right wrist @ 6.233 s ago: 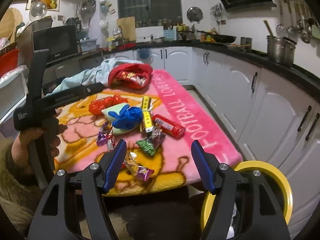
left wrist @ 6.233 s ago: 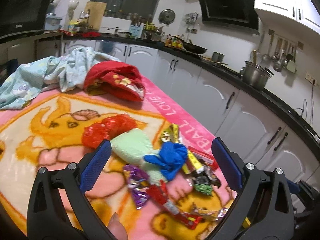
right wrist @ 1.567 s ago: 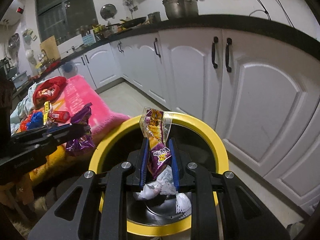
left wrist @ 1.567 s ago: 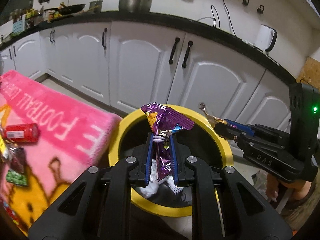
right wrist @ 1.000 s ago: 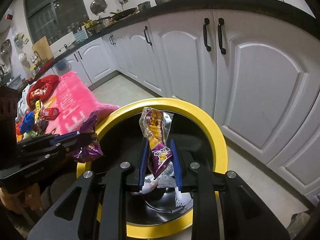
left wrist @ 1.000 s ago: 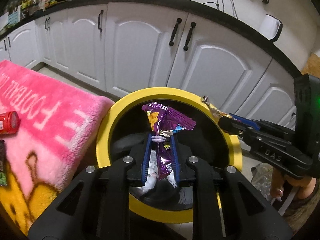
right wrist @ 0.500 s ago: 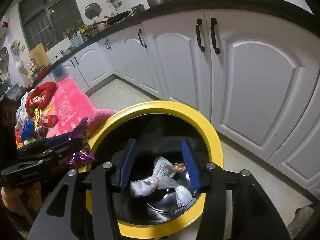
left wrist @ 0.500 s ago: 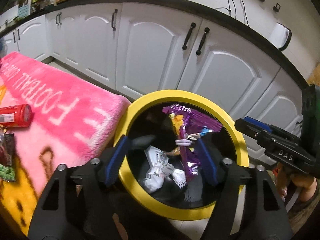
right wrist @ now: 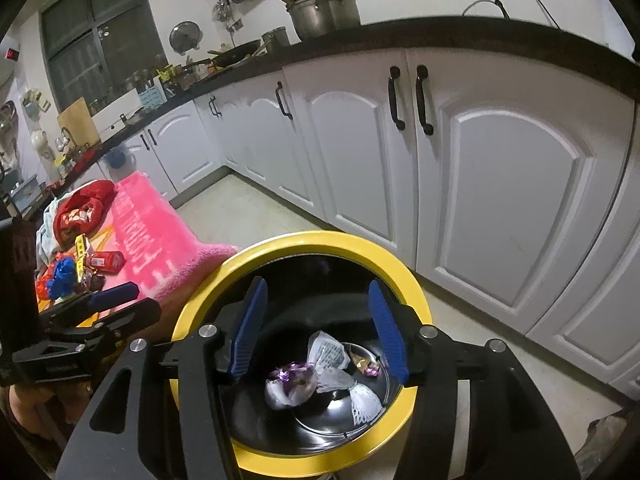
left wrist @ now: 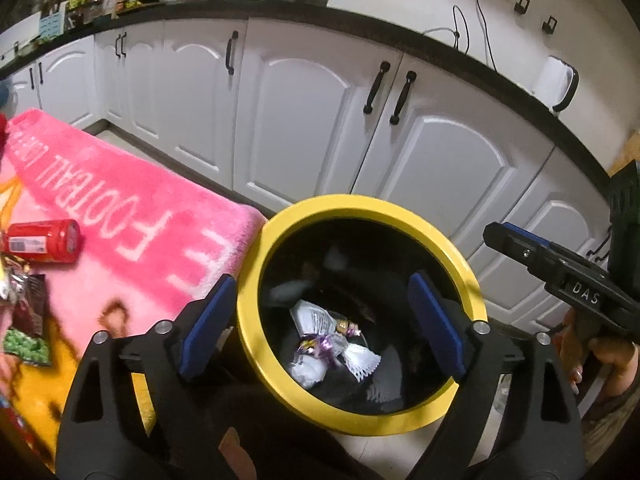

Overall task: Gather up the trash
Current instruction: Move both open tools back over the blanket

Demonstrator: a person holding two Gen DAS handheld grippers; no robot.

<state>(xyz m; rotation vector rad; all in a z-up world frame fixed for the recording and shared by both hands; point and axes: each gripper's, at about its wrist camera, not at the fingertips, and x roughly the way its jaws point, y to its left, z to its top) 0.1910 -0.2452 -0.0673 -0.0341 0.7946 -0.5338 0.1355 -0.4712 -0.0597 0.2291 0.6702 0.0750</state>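
A yellow-rimmed black bin (left wrist: 468, 280) stands on the floor beside the pink blanket (left wrist: 120, 216). Purple snack wrappers (left wrist: 316, 346) and white paper trash (left wrist: 312, 316) lie at its bottom, also in the right wrist view (right wrist: 294, 376). My left gripper (left wrist: 322, 324) is open and empty above the bin. My right gripper (right wrist: 320, 326) is open and empty over the bin (right wrist: 408, 276) too. More trash lies on the blanket: a red can (left wrist: 44, 240), a green packet (left wrist: 26, 346) and dark wrappers (left wrist: 28, 304).
White kitchen cabinets (left wrist: 312, 120) under a black counter run behind the bin. In the right wrist view the blanket (right wrist: 148, 232) carries a blue glove (right wrist: 62, 276), a red can (right wrist: 106, 260) and a red cloth (right wrist: 84, 208). Tile floor (right wrist: 248, 204) lies between.
Both grippers opened over the bin and let go of their purple snack wrappers, which now lie at the bin's bottom. Earlier both were at the blanket, open.
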